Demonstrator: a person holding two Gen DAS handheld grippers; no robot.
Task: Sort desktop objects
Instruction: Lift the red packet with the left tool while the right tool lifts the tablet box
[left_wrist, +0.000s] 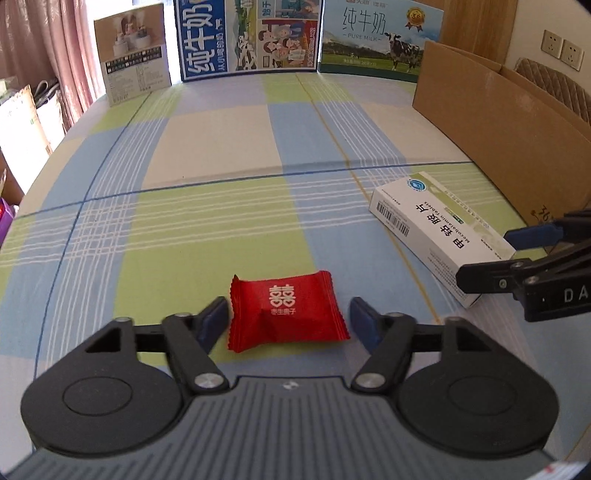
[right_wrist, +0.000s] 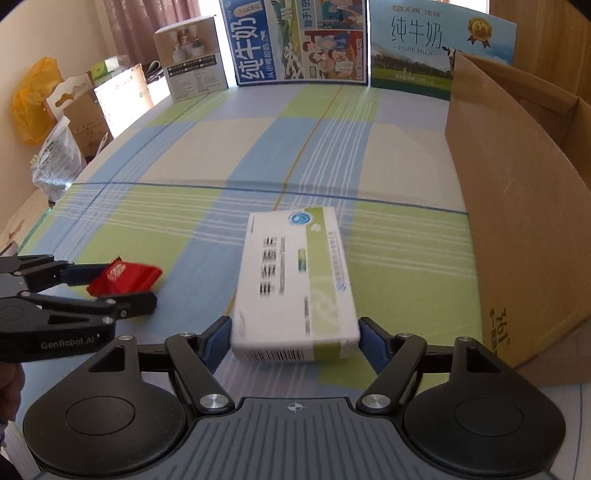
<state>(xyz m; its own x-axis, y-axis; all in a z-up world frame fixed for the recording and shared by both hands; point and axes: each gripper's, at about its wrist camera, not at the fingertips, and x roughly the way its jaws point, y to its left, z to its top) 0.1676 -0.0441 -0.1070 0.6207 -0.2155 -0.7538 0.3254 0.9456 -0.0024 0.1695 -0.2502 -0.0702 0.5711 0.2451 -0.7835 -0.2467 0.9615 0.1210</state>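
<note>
A red candy packet (left_wrist: 286, 312) with white characters lies on the checked tablecloth between the fingers of my left gripper (left_wrist: 288, 321). The jaws stand open around it, with a gap on each side. It also shows in the right wrist view (right_wrist: 125, 277). A white and green medicine box (right_wrist: 295, 284) lies between the fingers of my right gripper (right_wrist: 293, 338). Its pads sit at the box's near end, close to both sides; the box looks blurred. The box (left_wrist: 439, 232) and the right gripper (left_wrist: 491, 258) also show in the left wrist view.
An open brown cardboard box (right_wrist: 517, 229) stands at the right, close to the medicine box. Milk cartons (left_wrist: 251, 37) and a small white carton (left_wrist: 135, 70) stand along the far edge. Bags and boxes (right_wrist: 62, 122) lie beyond the table's left edge.
</note>
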